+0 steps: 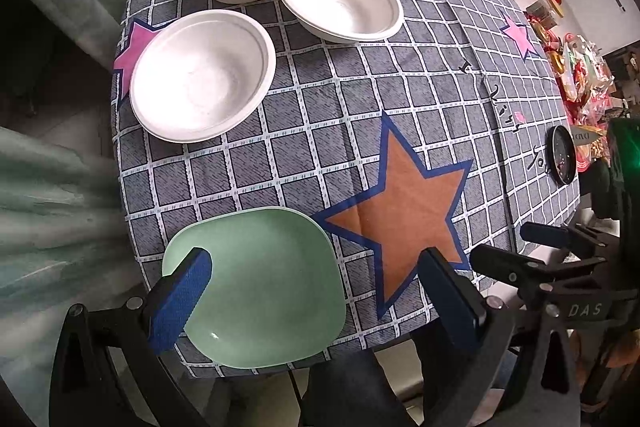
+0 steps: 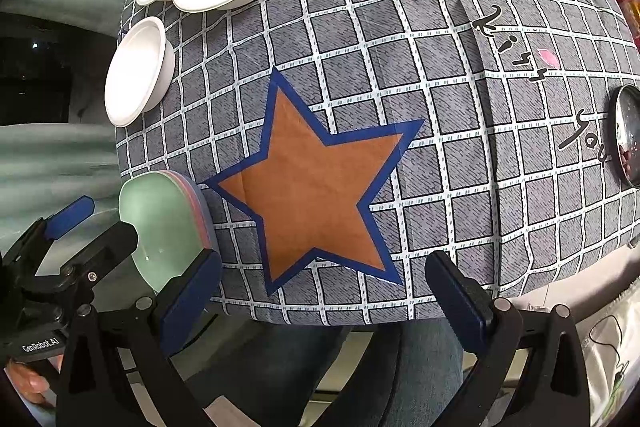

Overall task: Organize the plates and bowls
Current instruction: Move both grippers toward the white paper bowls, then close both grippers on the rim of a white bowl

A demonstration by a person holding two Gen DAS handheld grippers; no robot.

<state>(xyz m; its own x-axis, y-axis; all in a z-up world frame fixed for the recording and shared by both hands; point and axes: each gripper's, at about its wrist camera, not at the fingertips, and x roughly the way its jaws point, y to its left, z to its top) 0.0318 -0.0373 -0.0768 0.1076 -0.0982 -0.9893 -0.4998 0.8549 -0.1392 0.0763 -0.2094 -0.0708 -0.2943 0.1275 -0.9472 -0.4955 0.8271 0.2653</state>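
Plates sit stacked at the table edge near three bowls; both grippers, left and right, gape empty.

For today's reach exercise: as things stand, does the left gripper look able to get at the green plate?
Probably yes. The left gripper is open, the green plate lies just ahead between its fingers at the table's near edge, and nothing sits in between.
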